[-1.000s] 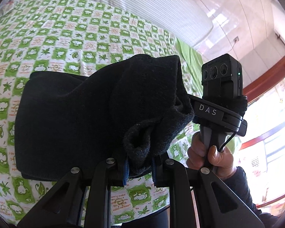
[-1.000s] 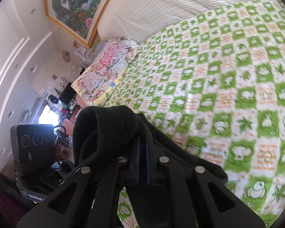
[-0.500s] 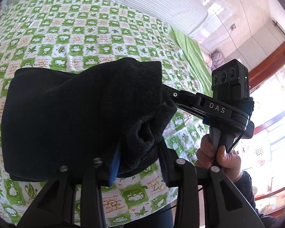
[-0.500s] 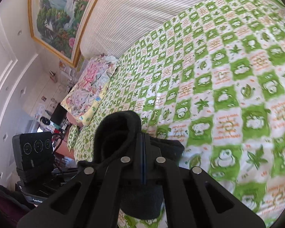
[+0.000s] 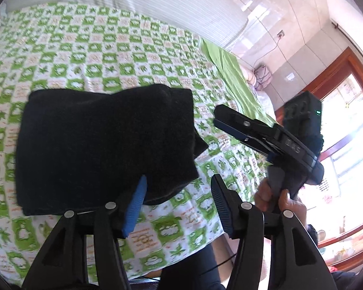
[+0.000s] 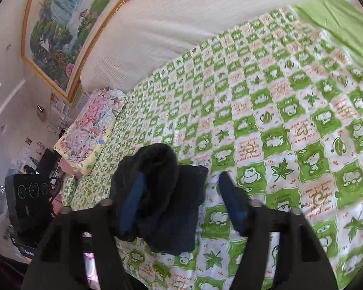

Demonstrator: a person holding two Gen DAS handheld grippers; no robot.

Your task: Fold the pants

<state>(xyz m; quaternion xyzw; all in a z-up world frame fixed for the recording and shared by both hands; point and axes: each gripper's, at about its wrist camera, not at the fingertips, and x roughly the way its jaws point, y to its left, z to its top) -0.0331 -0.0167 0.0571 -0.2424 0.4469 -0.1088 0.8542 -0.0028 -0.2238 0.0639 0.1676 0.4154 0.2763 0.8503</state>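
Observation:
The black pants point(image 5: 104, 145) lie folded into a thick rectangle on the green-and-white checked bedsheet point(image 5: 109, 48). My left gripper point(image 5: 179, 191) is open just above the fold's near right corner, its blue-padded left finger point(image 5: 135, 207) beside the cloth. In the right wrist view the pants point(image 6: 164, 193) lie bunched under my open right gripper point(image 6: 181, 193), with the cloth against the left finger point(image 6: 130, 205). The right gripper also shows in the left wrist view point(image 5: 232, 125), held to the right of the fold, apart from it.
A floral pillow point(image 6: 89, 130) lies at the bed's far left. A striped white headboard cushion point(image 6: 181, 24) runs along the back. A plain green sheet point(image 5: 230, 72) covers the bed's right edge. A wooden window frame point(image 5: 326, 77) stands to the right.
Both grippers were shut on the raised pants edge; both have opened and let go. The cloth has dropped flat onto the fold and the right gripper has drawn back to the right.

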